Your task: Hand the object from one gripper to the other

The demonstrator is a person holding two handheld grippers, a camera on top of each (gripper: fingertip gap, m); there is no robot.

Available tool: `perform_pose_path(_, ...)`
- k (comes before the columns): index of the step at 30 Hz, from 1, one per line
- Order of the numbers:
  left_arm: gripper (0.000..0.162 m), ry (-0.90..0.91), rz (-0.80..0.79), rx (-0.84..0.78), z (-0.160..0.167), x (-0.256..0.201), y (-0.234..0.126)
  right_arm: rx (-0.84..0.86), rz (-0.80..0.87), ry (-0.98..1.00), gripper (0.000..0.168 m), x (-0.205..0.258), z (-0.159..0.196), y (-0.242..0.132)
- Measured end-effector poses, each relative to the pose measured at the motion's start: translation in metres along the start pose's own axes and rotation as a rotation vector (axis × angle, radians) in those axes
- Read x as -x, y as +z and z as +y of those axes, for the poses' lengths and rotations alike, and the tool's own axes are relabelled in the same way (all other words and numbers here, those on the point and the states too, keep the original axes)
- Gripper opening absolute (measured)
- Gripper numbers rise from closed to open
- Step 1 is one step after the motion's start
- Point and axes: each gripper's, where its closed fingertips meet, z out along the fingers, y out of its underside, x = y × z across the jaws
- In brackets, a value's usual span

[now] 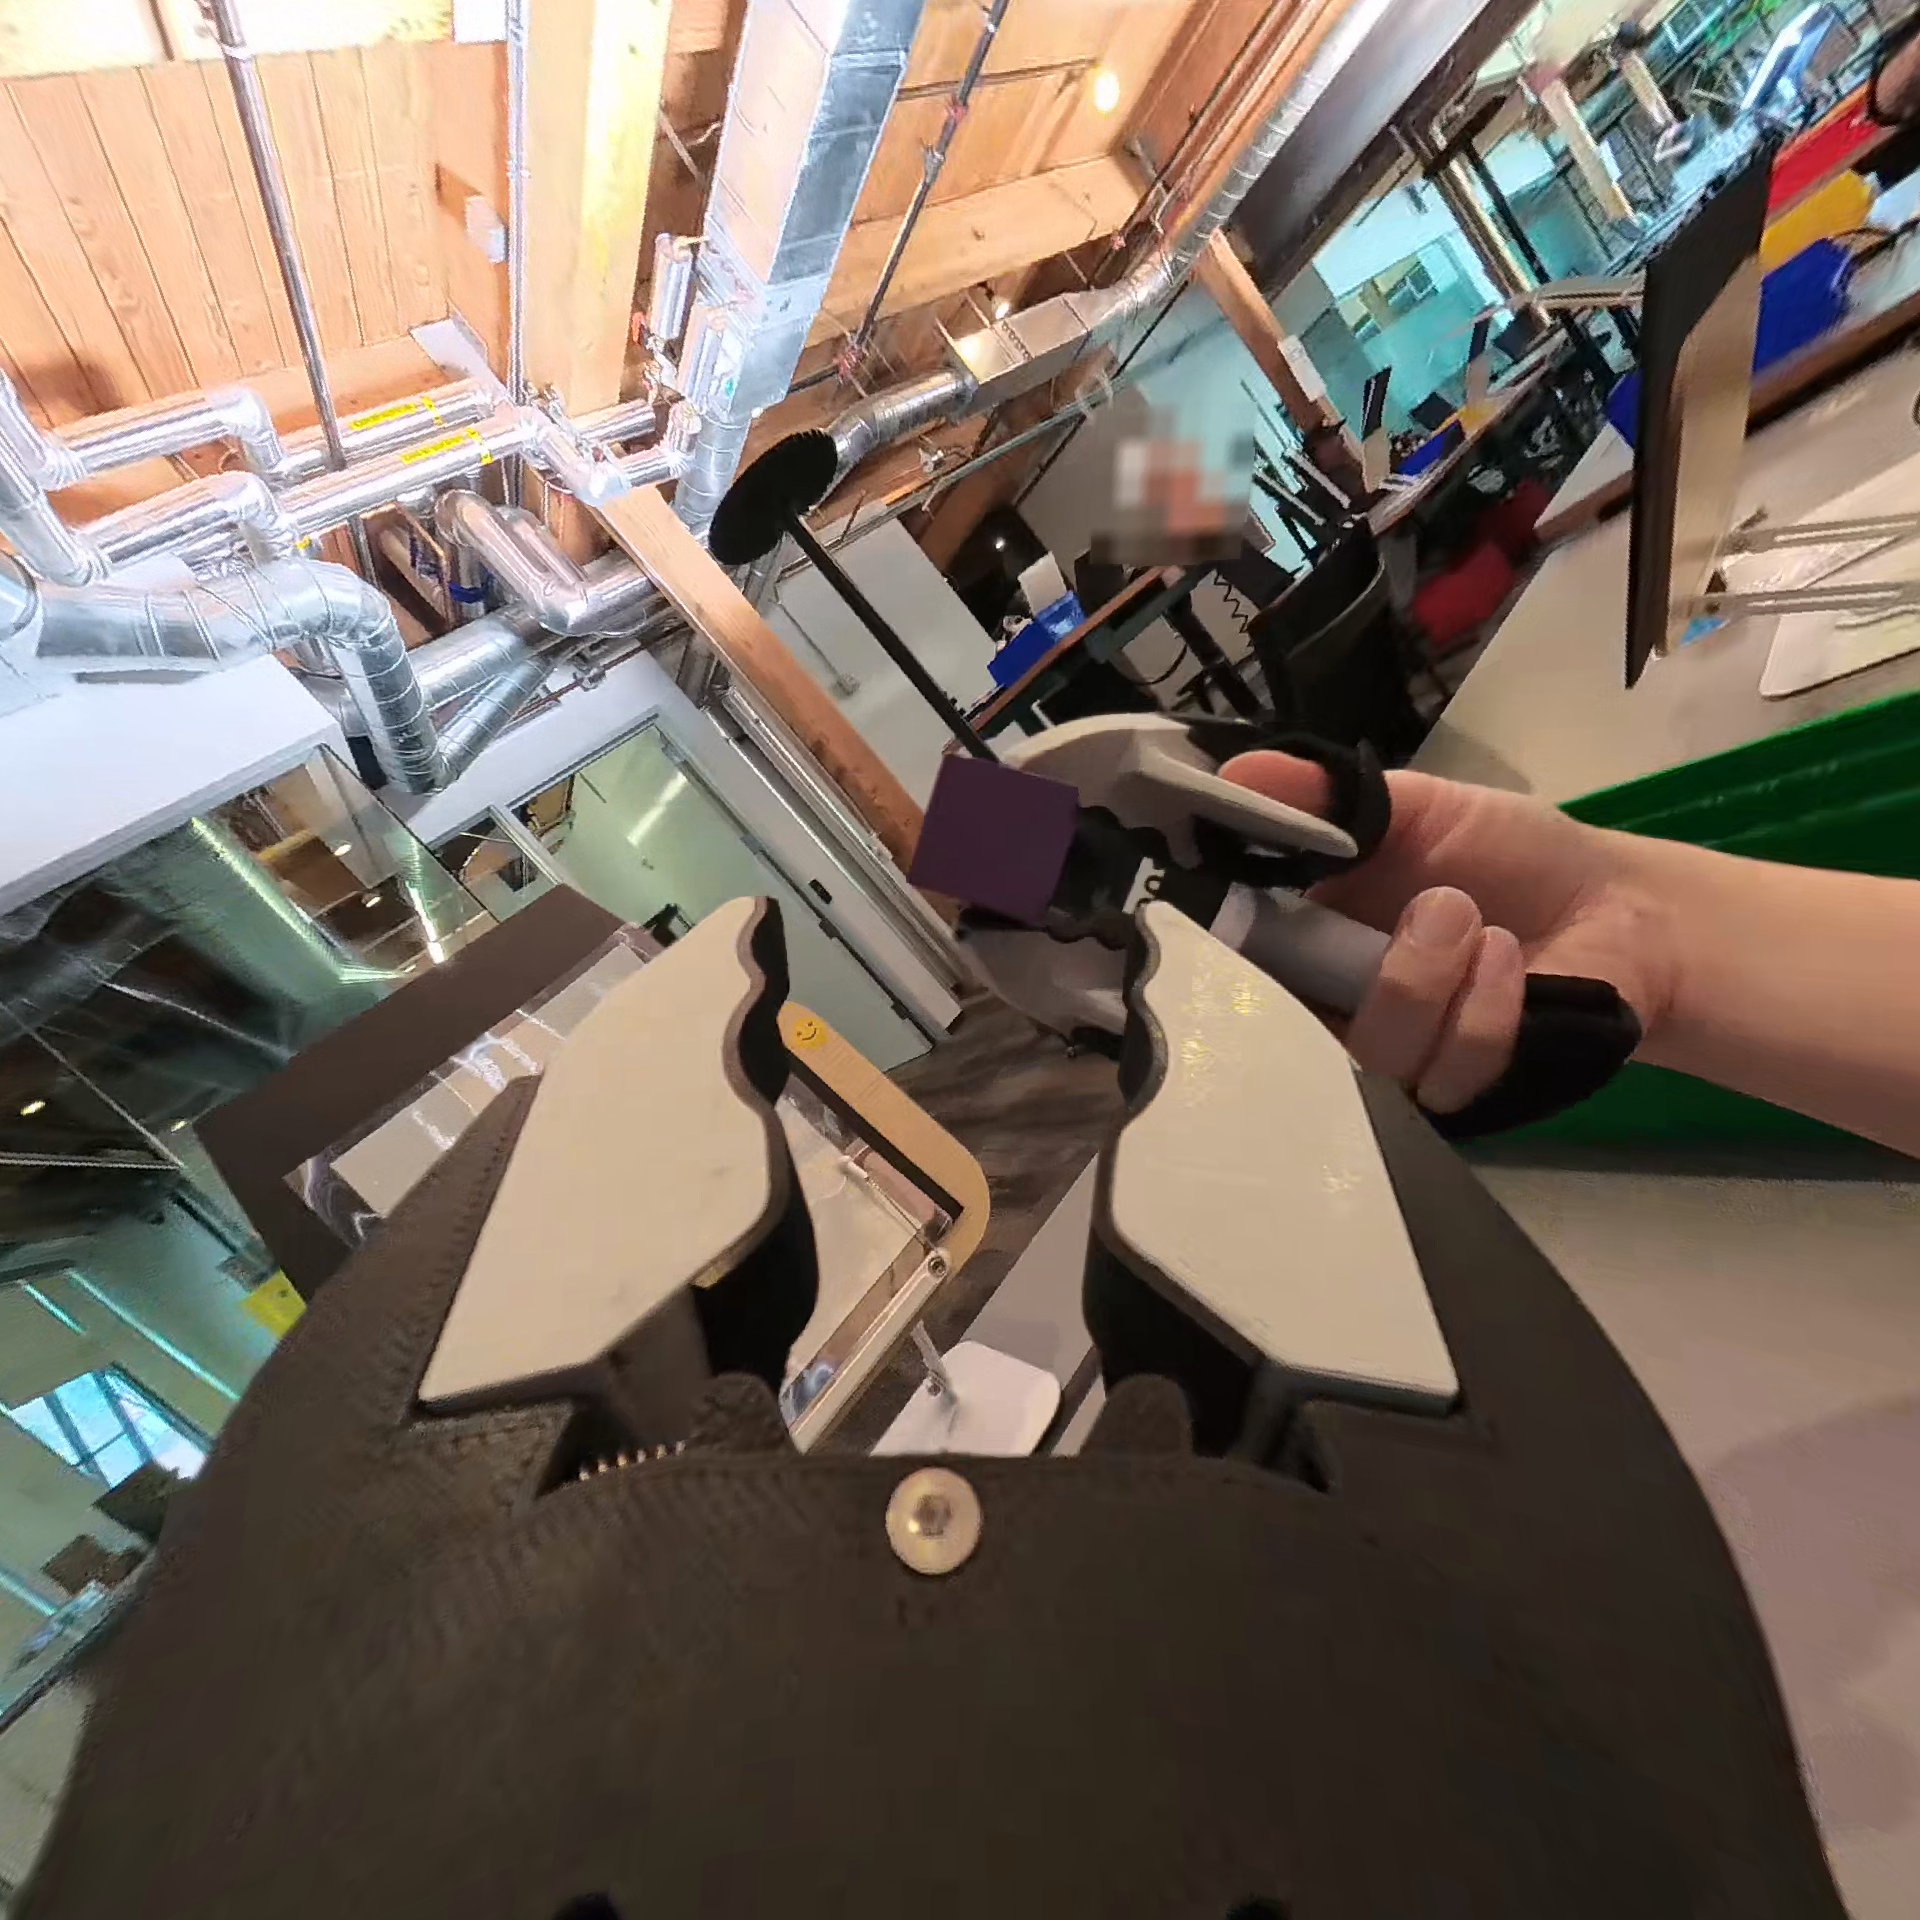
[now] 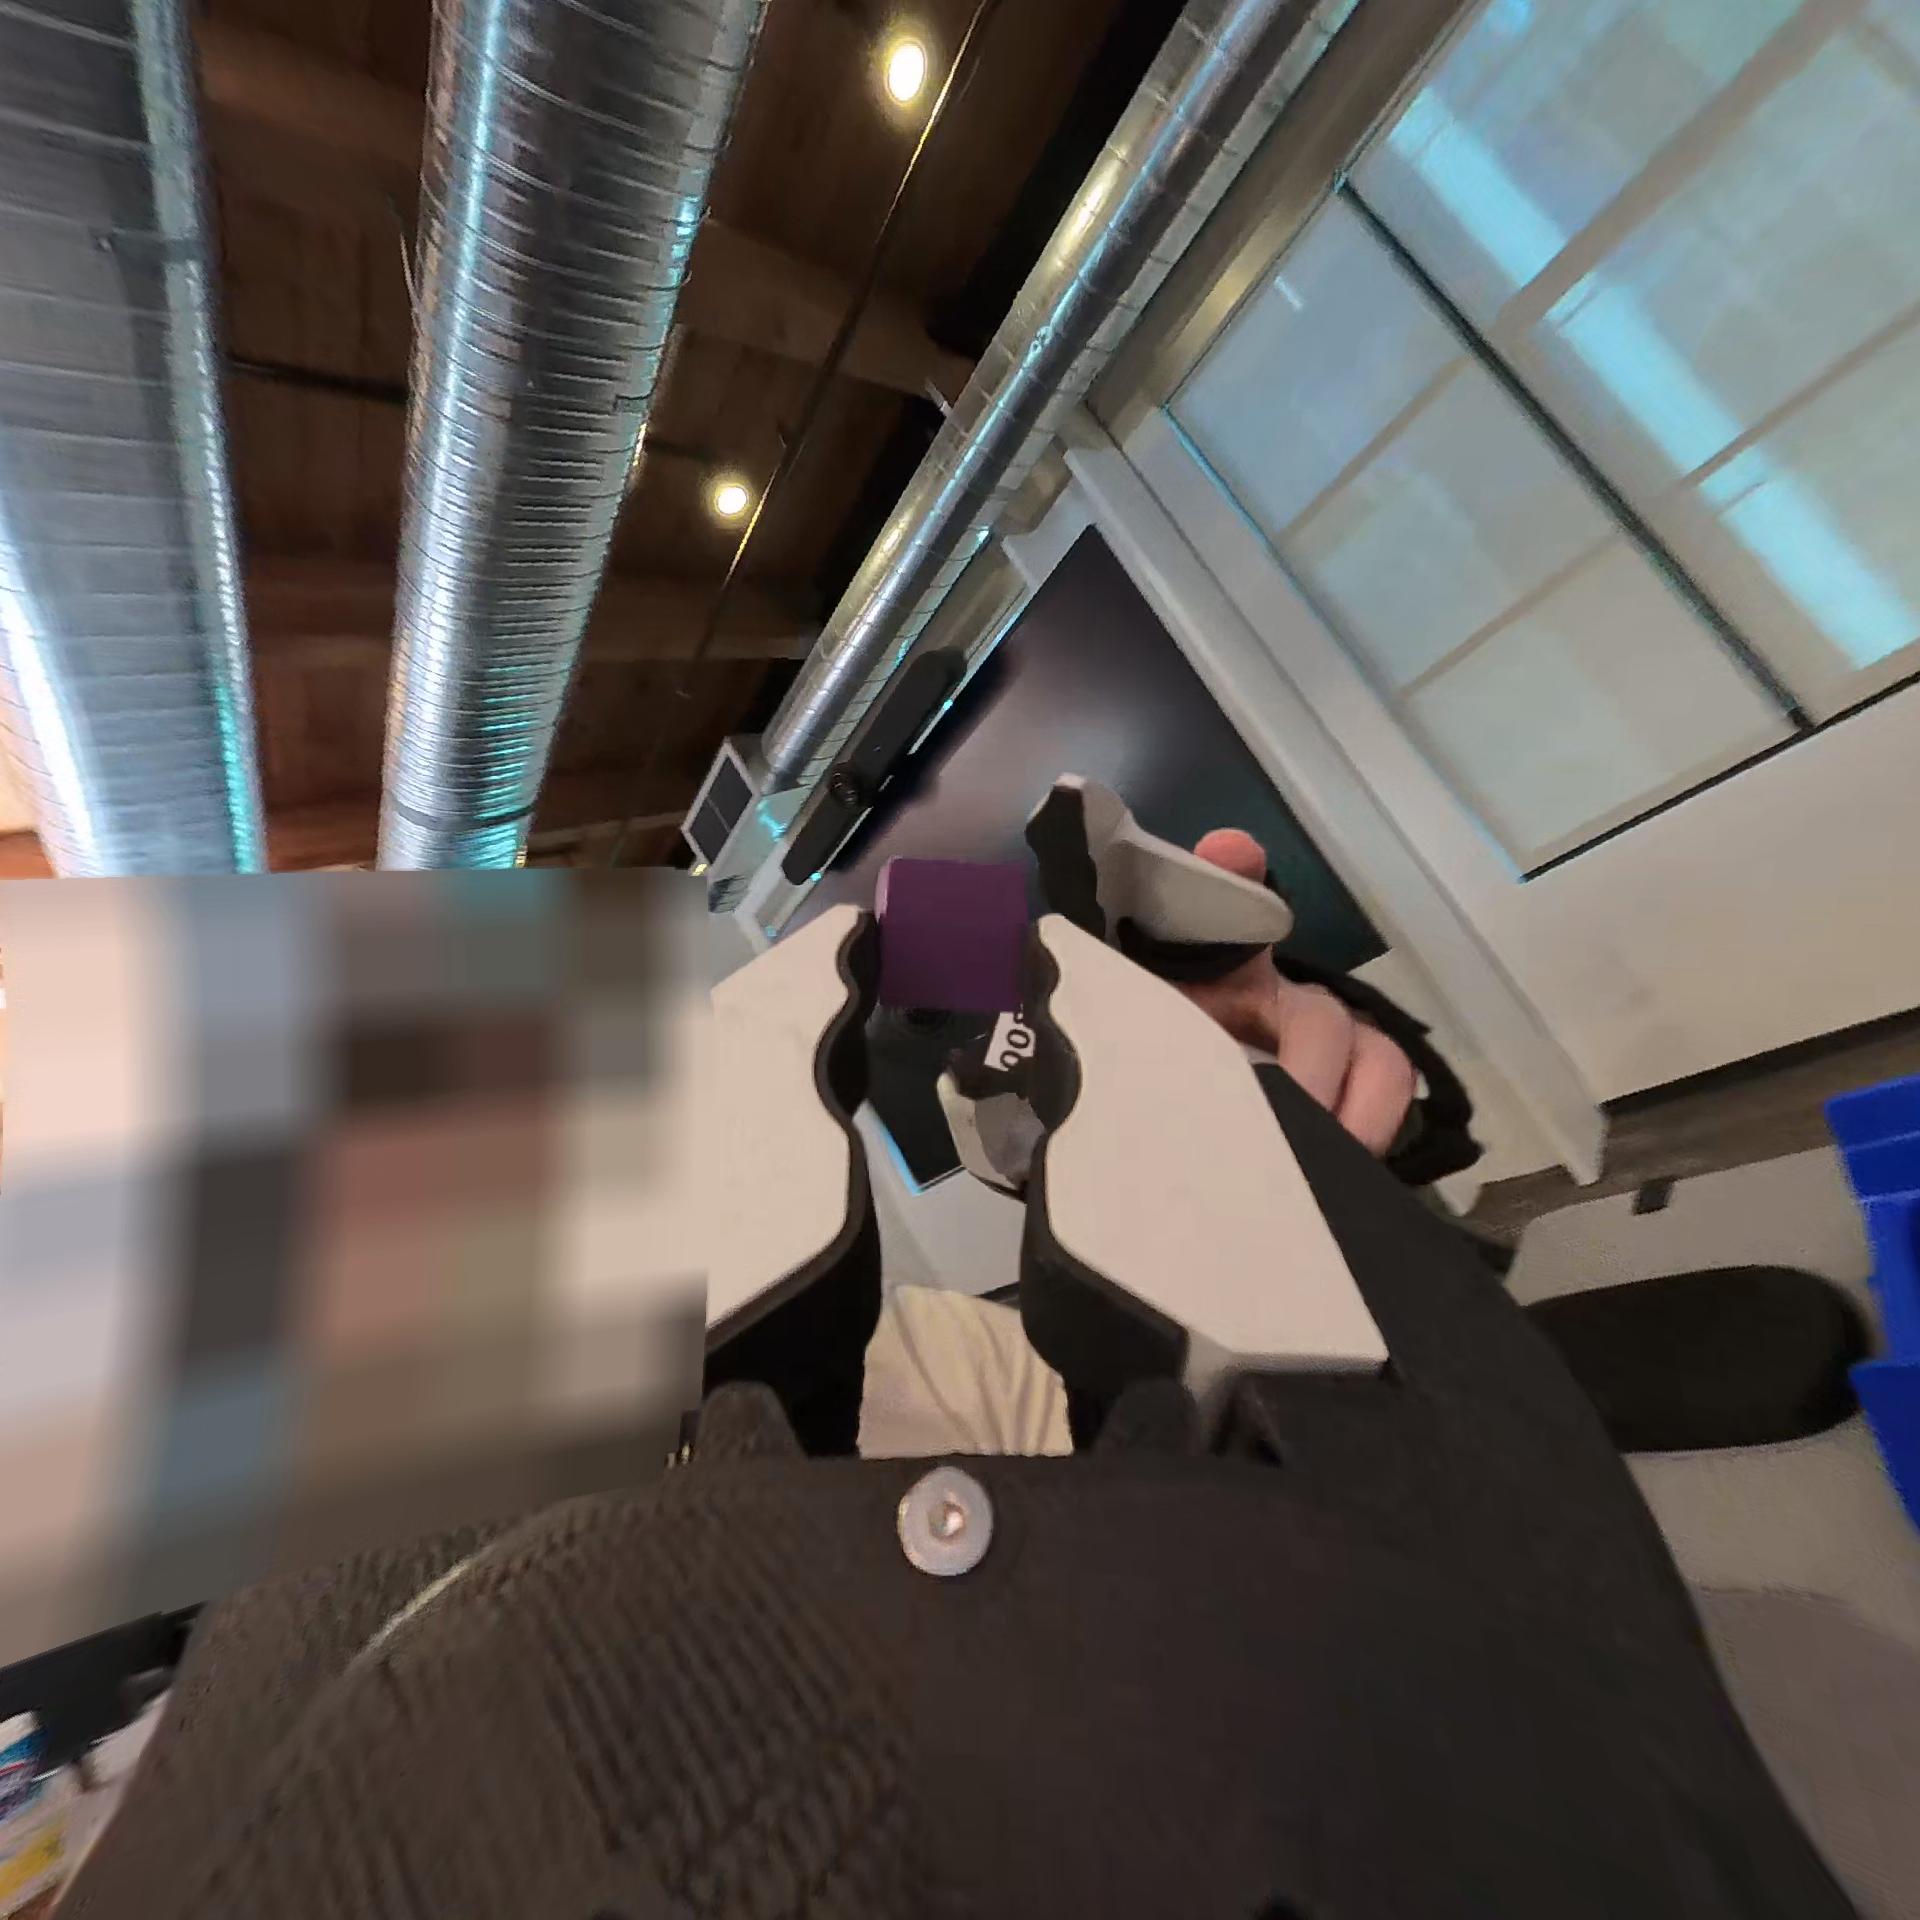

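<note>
A purple cube (image 2: 951, 945) sits between the fingertips of my right gripper (image 2: 951, 925), which is shut on it. In the left wrist view the cube (image 1: 992, 847) is held up in the air by the right gripper (image 1: 1081, 852), with a hand (image 1: 1475, 935) on that gripper's handle. My left gripper (image 1: 956, 925) is open and empty. Its tips are just below and in front of the cube, and the two are apart. One left finger (image 2: 1164, 883) shows beyond the cube in the right wrist view.
A green bin (image 1: 1766, 821) stands at the right behind the hand. Blue bins (image 2: 1881, 1247) are at the right edge. A clear panel with a wooden edge (image 1: 904, 1143) lies under my left gripper. A black rod with a toothed disc (image 1: 774, 488) rises behind the cube. The grippers are tip to tip, or close to it.
</note>
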Motion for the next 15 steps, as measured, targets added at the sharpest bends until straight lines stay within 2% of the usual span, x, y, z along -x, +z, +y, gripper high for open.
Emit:
perform_pose_path(1,0.060,0.005,0.011,-0.004,0.001,-0.003,0.001,0.012,-0.009,0.024,0.027,-0.002,0.003,0.002)
perform_pose_path(4,0.049,0.015,0.037,-0.016,0.003,-0.009,0.004,0.026,-0.012,0.050,0.027,-0.010,0.009,0.006)
perform_pose_path(7,0.028,0.075,0.009,-0.023,0.006,-0.006,0.003,0.044,-0.086,0.107,0.027,-0.007,0.015,0.010)
perform_pose_path(9,0.027,0.128,-0.005,-0.022,0.006,-0.004,0.001,0.052,-0.099,0.127,0.027,-0.010,0.016,0.012)
perform_pose_path(11,0.028,0.149,-0.033,0.031,0.013,0.002,0.001,0.043,-0.019,0.085,0.031,-0.020,0.011,0.010)
perform_pose_path(13,0.028,0.161,-0.069,0.104,0.023,0.012,0.000,0.029,0.151,-0.106,0.041,-0.033,0.003,0.005)
perform_pose_path(15,0.027,0.242,-0.150,0.194,0.034,0.026,-0.002,0.050,0.405,-0.441,0.051,-0.046,-0.007,0.000)
